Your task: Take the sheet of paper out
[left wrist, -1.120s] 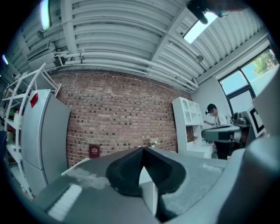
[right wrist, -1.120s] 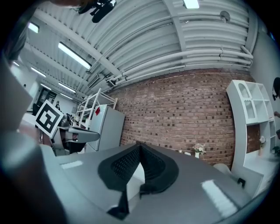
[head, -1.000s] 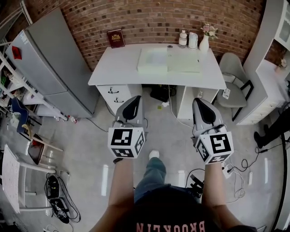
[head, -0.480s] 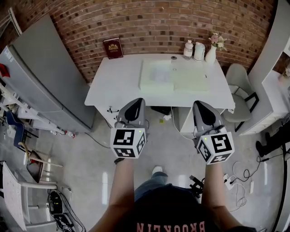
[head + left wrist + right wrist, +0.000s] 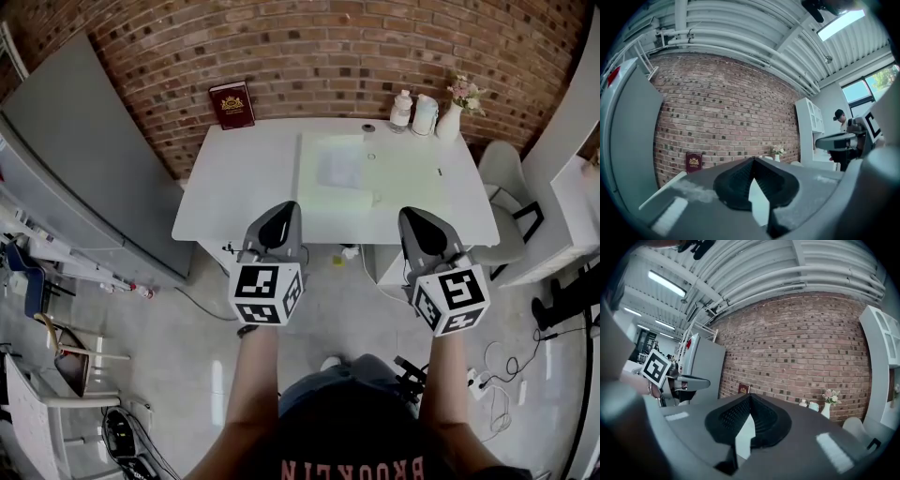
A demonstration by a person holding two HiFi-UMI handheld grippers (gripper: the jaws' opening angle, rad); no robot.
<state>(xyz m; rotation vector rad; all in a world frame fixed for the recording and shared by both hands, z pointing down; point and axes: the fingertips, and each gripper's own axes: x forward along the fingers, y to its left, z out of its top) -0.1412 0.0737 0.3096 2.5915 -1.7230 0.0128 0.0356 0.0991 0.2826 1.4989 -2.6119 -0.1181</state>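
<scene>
Left gripper (image 5: 278, 208) and right gripper (image 5: 419, 214) are both pressed together, empty; sheet of paper (image 5: 339, 165), upper centre, looks light and floppy, best pinched at an edge

Person's handheld rig and clothing: left gripper (image 5: 278, 214) and right gripper (image 5: 418, 216), grey tapered shells, black ribbed pads (image 5: 736, 183), each carrying a white cube (image 5: 264, 293) with black square markers, black T-shirt (image 5: 352, 436) with reddish block lettering, blue jeans (image 5: 339, 373), white shoe (image 5: 329, 362).
</scene>
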